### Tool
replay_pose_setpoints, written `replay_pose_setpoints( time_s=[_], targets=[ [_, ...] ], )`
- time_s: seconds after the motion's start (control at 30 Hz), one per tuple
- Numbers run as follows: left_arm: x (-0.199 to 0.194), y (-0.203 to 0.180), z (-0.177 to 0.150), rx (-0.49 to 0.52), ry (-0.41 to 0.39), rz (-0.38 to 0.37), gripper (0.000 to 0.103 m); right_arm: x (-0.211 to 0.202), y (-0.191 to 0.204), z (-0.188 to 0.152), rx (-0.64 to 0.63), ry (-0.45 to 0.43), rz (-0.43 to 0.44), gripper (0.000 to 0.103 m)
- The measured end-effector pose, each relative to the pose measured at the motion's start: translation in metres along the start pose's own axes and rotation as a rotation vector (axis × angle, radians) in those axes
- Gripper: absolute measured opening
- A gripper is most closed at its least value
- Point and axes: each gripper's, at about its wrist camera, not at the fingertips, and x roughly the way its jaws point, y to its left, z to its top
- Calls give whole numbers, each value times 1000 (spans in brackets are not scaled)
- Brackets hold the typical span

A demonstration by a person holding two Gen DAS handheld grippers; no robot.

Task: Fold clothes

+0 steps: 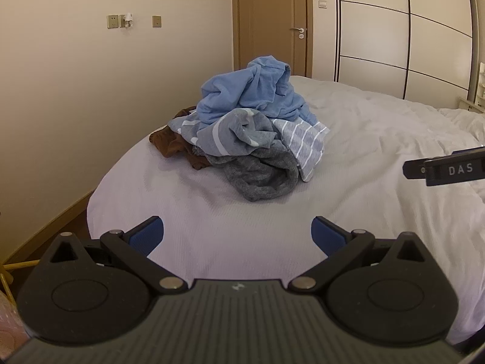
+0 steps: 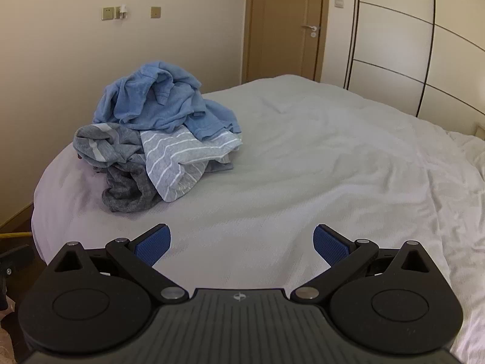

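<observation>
The left gripper [image 1: 237, 233] hangs over the near edge of the bed [image 1: 363, 151] with its blue-padded fingers [image 1: 145, 236] spread wide and nothing between them; the right gripper [image 2: 242, 242] is splayed just as far, also holding nothing, its pads [image 2: 330, 247] above bare white cover. In the left wrist view, a black piece of the right gripper marked "DAS" pokes in from the right edge, well apart from the clothes. Beyond both tools lies the pile of clothes [image 1: 251, 127] — unfolded, heaped near the left far corner of the bed, close to the wall. A light blue garment [image 1: 254, 91] sits crumpled on top; under it a grey-blue piece with pale bands [image 1: 233, 135], a grey and white striped piece [image 2: 185, 157] spilling to the right, and a dark grey knit [image 1: 266, 176] at the near foot of the heap. A brown garment [image 1: 175, 148] peeks out on the left side, seen only from the left wrist. Farther back stand a wooden door [image 2: 288, 24] and a white panelled wardrobe [image 2: 409, 39] — wall sockets [image 1: 112, 21] sit on the left wall.
</observation>
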Motion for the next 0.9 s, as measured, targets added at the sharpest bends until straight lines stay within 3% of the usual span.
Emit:
replay_pose_setpoints(
  time_s=[0.37, 0.63, 0.9],
  targets=[
    [12, 3, 14, 68, -33, 14, 102, 14, 5, 9, 0, -5, 14, 103],
    [36, 11, 62, 126, -132, 19, 102, 20, 8, 35, -58, -101, 37, 103],
    [65, 16, 93, 130, -169, 6, 102, 42, 14, 69, -70, -147, 51, 103]
  ],
)
